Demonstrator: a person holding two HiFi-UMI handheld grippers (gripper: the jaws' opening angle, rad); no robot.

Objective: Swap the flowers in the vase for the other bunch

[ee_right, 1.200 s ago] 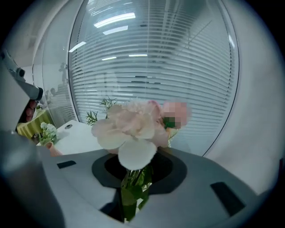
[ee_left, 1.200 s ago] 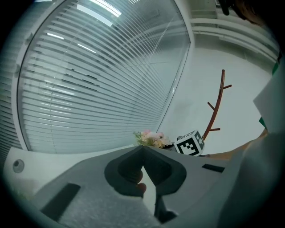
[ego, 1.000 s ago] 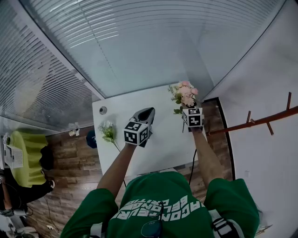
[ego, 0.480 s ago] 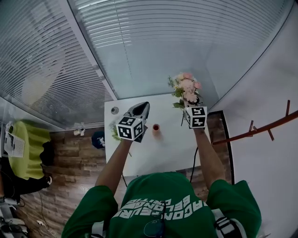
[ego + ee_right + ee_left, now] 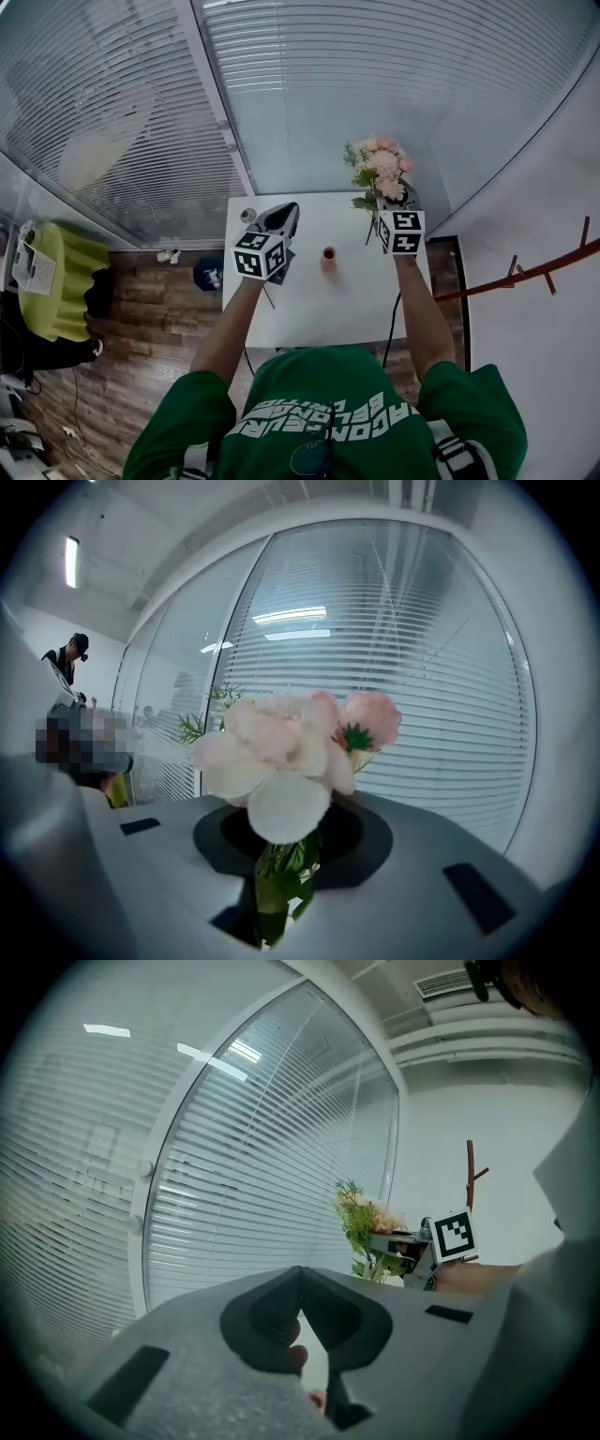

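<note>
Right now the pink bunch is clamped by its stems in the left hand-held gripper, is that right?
No. The pink bunch is clamped by its stems in the right hand-held gripper, not the left. The right gripper view shows it: the green stems sit between its jaws, with the blooms just beyond them.

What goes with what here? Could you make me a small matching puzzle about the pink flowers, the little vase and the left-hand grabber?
Things:
1. pink flowers
2. vase
3. left gripper

States:
A. jaws together, holding nothing
B. standing on the white table, no flowers in it
C. stems clamped in the right gripper, lifted above the table

Pairs: 1-C, 2-B, 3-A
</note>
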